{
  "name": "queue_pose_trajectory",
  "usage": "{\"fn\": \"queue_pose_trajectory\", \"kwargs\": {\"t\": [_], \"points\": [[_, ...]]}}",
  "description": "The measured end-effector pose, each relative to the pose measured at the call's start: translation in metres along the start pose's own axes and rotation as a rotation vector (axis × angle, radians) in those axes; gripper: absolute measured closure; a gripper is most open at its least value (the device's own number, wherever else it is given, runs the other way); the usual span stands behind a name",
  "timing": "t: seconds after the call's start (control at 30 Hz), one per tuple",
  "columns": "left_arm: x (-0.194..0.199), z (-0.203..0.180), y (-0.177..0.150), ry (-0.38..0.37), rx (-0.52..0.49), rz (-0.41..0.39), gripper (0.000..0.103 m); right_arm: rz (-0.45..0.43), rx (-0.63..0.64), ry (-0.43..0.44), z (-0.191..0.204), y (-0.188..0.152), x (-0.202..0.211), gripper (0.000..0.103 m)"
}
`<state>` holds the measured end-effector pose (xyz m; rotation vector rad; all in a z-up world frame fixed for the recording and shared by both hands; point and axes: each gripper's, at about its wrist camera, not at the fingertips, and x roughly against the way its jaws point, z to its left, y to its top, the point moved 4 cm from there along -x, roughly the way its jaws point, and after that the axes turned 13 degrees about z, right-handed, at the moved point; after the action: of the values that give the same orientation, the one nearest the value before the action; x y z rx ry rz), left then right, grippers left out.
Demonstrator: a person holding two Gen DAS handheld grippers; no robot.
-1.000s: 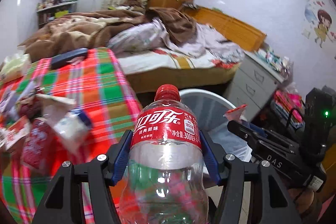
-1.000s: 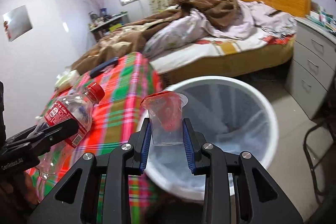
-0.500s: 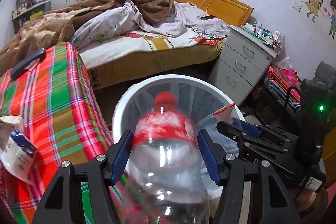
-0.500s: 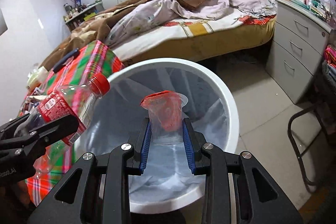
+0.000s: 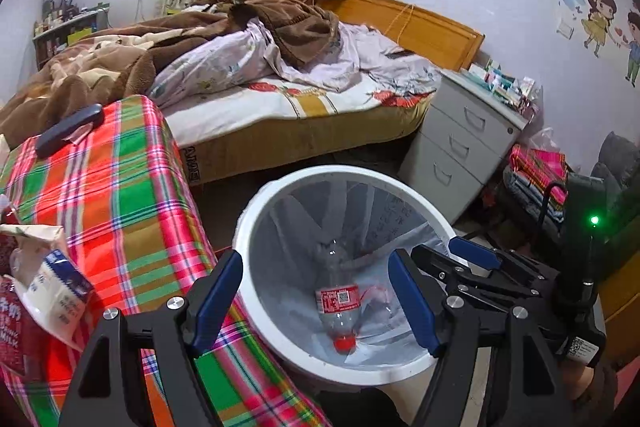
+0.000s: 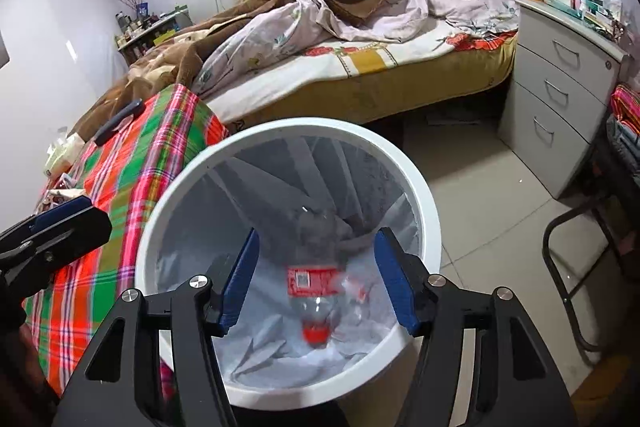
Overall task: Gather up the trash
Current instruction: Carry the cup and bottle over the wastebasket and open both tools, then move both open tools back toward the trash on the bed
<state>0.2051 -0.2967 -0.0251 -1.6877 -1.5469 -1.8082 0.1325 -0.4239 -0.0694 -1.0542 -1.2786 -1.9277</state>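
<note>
A white bin (image 5: 256, 205) (image 6: 320, 126) with a pale liner stands on the floor beside the plaid-covered table (image 5: 132, 195) (image 6: 132, 167). An empty red-label cola bottle (image 5: 338, 307) (image 6: 316, 291) lies inside it, cap down. A clear cup with red film (image 5: 374, 297) shows blurred beside the bottle. My left gripper (image 5: 316, 291) hangs over the bin with jaws opening and nothing between them. My right gripper (image 6: 318, 279) also hovers above the bin, jaws opening and empty. Each gripper shows in the other's view: right gripper (image 5: 472, 259), left gripper (image 6: 52, 227).
A milk carton and red wrappers (image 5: 52, 279) lie on the table's near left, a dark remote (image 5: 68, 127) at its far end. Behind the bin is a bed, a grey drawer cabinet (image 6: 560, 87) to the right, and a dark chair frame (image 6: 580, 267) on the tiled floor.
Both grippers moved over the bin and opened. The bottle left the left jaws and the cup left the right jaws; both now lie inside the bin.
</note>
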Motion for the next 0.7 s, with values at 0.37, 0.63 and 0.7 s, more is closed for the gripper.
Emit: {"fn": "queue_pose_trajectory", "kwargs": {"t": [0.37,0.63,0.7], "points": [[0.043,0.024,-0.018,0.056,0.034,-0.055,0.028,-0.053,0.028,0.031,0.027,-0.001,0.018,0.042],[0.079,0.054,-0.035,0.104,0.081,-0.113,0.028,-0.088,0.074,0.082,0.062,-0.002,0.027,0.042],[0.087,0.063,-0.040,0.124,0.094,-0.126,0.028,-0.092,0.085,0.097,0.072,-0.003,0.028,0.042]]}}
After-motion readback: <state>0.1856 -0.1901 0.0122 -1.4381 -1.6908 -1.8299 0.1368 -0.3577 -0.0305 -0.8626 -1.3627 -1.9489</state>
